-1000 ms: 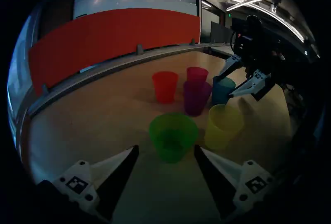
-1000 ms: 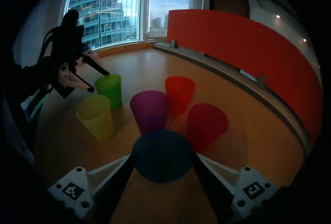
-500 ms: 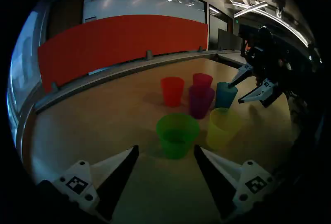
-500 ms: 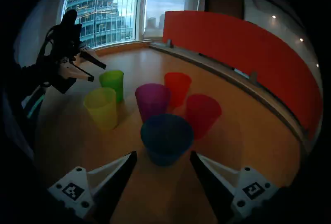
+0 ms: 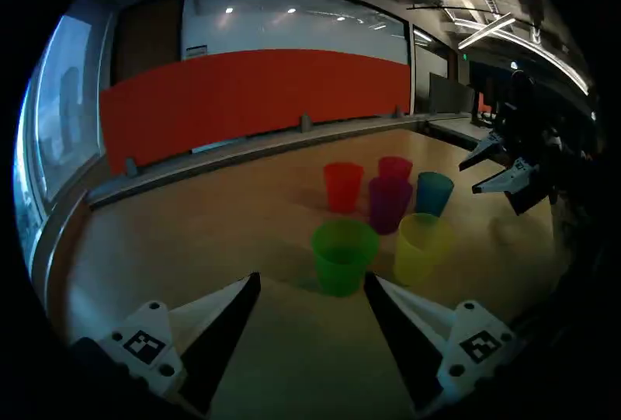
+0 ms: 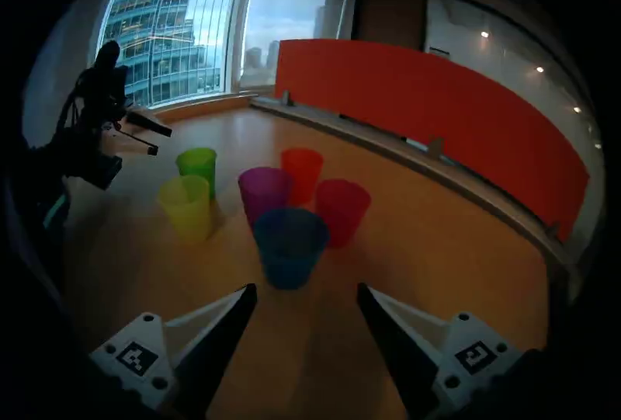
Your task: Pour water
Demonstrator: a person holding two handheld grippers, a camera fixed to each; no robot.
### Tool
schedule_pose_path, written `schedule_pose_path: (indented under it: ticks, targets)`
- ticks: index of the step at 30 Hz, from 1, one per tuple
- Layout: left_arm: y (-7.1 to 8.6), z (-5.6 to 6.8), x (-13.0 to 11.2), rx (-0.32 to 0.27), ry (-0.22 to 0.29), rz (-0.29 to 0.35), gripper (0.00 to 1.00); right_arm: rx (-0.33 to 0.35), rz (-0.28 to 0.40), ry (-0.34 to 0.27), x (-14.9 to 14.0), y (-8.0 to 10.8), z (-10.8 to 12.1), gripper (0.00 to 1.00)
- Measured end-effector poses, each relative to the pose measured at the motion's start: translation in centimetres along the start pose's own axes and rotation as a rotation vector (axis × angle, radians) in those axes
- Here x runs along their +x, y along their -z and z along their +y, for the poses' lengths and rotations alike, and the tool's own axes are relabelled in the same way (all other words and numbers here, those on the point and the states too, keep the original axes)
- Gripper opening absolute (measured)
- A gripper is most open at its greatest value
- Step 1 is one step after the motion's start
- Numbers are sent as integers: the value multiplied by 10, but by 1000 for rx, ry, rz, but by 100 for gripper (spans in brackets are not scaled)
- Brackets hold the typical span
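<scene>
Your left gripper [image 5: 310,289] has its fingers spread apart and grips nothing. The translucent green plastic cup [image 5: 344,255] stands upright on the light wooden tabletop [image 5: 194,218], just beyond the fingertips and apart from them. Your right gripper [image 6: 305,296] is likewise released, with the translucent blue plastic cup [image 6: 289,248] upright just ahead of it. Grouped with these stand the yellow plastic cup [image 5: 419,248], purple plastic cup [image 5: 387,203], orange plastic cup [image 5: 342,185] and magenta plastic cup [image 5: 395,167] (all upright, closely clustered). Whether any cup contains water cannot be told.
</scene>
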State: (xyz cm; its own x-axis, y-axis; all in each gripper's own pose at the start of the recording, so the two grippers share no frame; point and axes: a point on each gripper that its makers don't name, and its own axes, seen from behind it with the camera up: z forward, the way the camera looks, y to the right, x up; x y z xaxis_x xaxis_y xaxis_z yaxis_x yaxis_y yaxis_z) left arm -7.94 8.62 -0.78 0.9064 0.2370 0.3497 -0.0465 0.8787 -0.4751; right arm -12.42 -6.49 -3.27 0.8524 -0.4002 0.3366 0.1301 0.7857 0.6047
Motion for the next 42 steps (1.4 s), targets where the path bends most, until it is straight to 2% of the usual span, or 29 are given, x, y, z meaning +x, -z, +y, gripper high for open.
schedule_pose_path:
  ticks: [9,18,27,30,36,39,42]
  targets:
    - [19,-23,21,134,26,93,99,-146,131,-65,33,21,16,100]
    - [37,-44,42,262,78,203,99,-313,217,-96,55,35,30,100]
    - [53,-55,60,371,106,301,99,-477,338,-209,77,50,51,100]
    - [55,-56,62,404,114,324,99,-520,371,-232,82,54,57,100]
    - [59,-54,71,430,116,363,99,-645,438,-255,90,70,75,100]
    - [63,-56,77,449,113,388,99,-681,459,-278,91,75,78,100]
    - [67,-59,82,470,104,402,99,-684,470,-303,92,76,78,100]
